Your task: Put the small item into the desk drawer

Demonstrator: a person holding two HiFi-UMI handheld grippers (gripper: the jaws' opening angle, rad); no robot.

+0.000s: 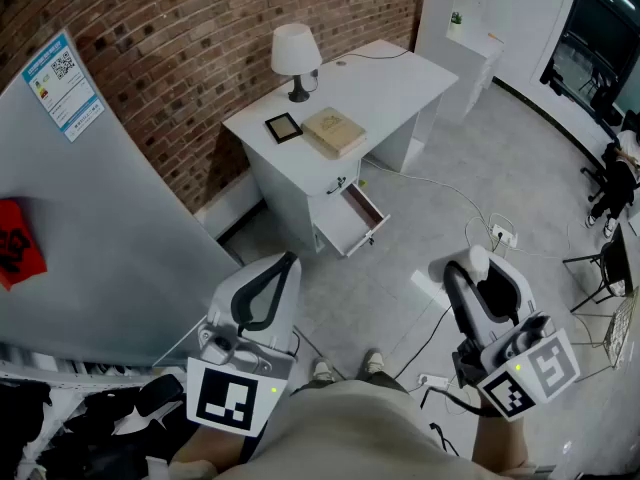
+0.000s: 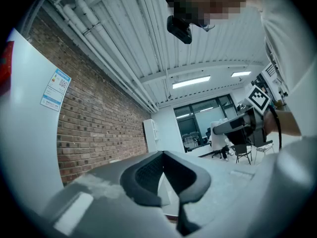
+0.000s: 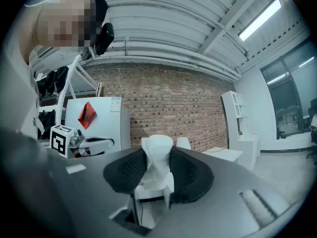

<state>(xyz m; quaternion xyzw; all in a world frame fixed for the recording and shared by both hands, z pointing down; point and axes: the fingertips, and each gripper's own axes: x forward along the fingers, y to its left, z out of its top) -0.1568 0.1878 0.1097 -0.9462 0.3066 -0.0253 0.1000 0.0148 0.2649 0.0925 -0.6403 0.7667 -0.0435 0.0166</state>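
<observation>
The small white item [image 1: 479,260] [image 3: 158,148] sits pinched between the black pads of my right gripper [image 1: 478,273] [image 3: 159,165], held low at the right over the floor. My left gripper [image 1: 285,265] [image 2: 162,155] hangs at the lower left with its tips together and nothing between them. The white desk [image 1: 390,83] stands ahead against the brick wall. Its upper drawer [image 1: 352,220] is pulled open toward me and looks empty. Both grippers are well short of the desk.
A white lamp [image 1: 296,56], a black frame [image 1: 284,126] and a tan book [image 1: 334,131] lie on the desk top. Cables and a power strip [image 1: 503,235] cross the floor at the right. A big grey panel [image 1: 90,218] leans at the left.
</observation>
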